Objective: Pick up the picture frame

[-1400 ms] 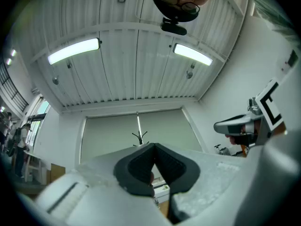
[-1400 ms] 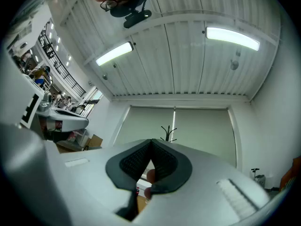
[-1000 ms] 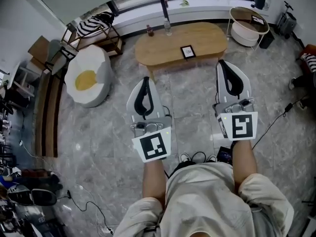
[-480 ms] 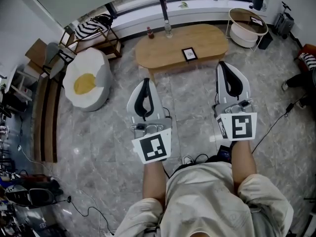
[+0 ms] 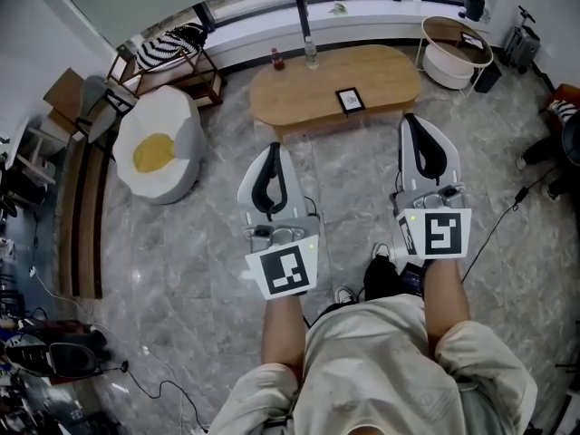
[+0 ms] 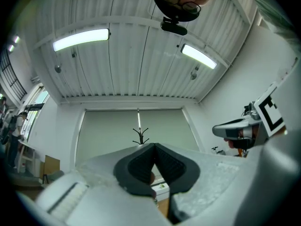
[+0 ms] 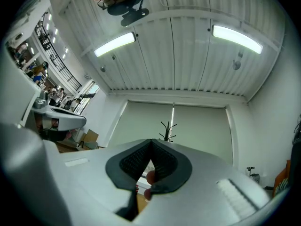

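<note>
The picture frame (image 5: 350,100), small, dark-edged with a pale picture, lies flat on the oval wooden table (image 5: 308,98), near its front edge. My left gripper (image 5: 273,149) hovers over the floor, short of the table's front left. My right gripper (image 5: 413,120) reaches close to the table's front right edge, to the right of the frame. Both point toward the table and slightly upward. In the left gripper view the left gripper (image 6: 154,147) has its dark pads pressed together with nothing between them. In the right gripper view the right gripper (image 7: 151,142) looks the same.
Two small bottles (image 5: 275,59) stand at the table's back left. A white and yellow egg-shaped beanbag (image 5: 161,148) sits on the floor at left, a round white side table (image 5: 456,48) at right. A dark pole (image 5: 299,7) rises behind the table. Cables (image 5: 507,216) trail across the marble floor.
Both grippers sit slightly lower in the head view, still shut. A dark shoe has come into view between the forearms.
</note>
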The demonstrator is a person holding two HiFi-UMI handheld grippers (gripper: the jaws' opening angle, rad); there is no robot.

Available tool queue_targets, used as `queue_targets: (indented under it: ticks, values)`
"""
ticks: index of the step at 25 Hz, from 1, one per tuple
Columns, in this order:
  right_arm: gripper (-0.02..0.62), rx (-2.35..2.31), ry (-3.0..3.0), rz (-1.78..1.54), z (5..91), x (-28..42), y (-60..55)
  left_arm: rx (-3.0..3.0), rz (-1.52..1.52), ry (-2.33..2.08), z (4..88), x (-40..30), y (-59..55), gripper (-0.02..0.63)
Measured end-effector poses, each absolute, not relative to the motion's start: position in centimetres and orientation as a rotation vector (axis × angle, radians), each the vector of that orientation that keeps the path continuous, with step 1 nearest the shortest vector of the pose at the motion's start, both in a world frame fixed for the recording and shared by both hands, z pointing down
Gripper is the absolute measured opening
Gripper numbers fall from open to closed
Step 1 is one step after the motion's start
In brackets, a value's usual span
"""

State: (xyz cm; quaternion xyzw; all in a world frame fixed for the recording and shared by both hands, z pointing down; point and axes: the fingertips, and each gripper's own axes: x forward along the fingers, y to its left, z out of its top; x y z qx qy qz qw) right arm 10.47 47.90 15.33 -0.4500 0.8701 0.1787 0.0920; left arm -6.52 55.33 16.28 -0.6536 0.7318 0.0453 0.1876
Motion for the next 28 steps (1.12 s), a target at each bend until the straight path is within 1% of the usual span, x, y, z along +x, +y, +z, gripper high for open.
queue_targets:
  ticks: [6,18,28]
  values:
    - [0.002,-1.362,2.604,0.538,16.6,10.6,44.9,-1.841,0.121,2.053,16.6,-6.0,52.3,0.005]
    - [0.002,-1.417,2.586,0.481,17.3,13.2,35.6,-1.896,0.076,2.024,17.3,-3.3,42.4,0.005]
    - [0.002,-1.455,2.58,0.448,17.9,14.0,29.3,-1.927,0.048,2.006,17.5,-2.1,35.6,0.003]
